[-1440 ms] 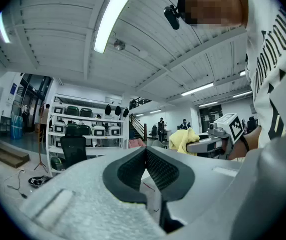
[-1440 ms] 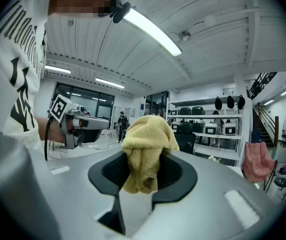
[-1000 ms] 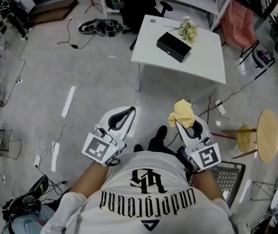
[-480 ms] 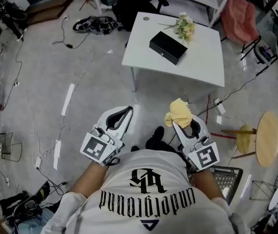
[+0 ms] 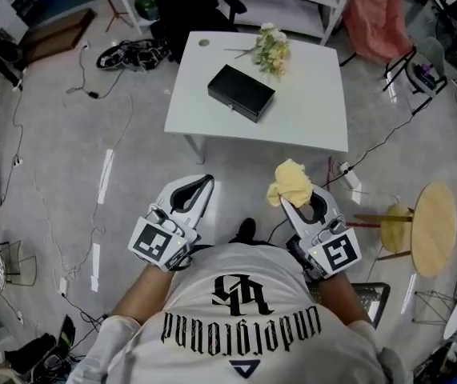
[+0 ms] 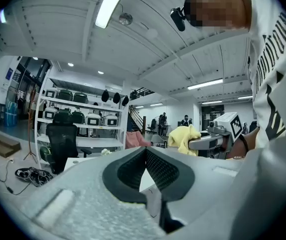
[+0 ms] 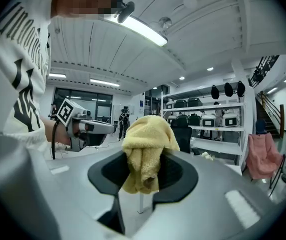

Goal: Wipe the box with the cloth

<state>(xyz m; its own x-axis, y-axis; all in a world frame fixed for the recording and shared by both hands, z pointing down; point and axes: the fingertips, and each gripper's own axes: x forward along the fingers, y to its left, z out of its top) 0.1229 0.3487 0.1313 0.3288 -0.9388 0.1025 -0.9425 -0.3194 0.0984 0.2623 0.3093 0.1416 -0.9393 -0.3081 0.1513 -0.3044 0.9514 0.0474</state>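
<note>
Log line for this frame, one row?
stage: pre-wipe | left gripper: shut, empty | right gripper: shut on cloth | box: on table, untouched

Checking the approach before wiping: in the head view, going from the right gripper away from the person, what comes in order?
right gripper → yellow cloth in its jaws → white table, near edge first → black box → flowers

Pretty cluttered room tbh. White table with pale flowers lying near its far edge, black office chair behind it, pink fabric draped top right, round wooden side table lower right, cables snaking over the grey floor.
</note>
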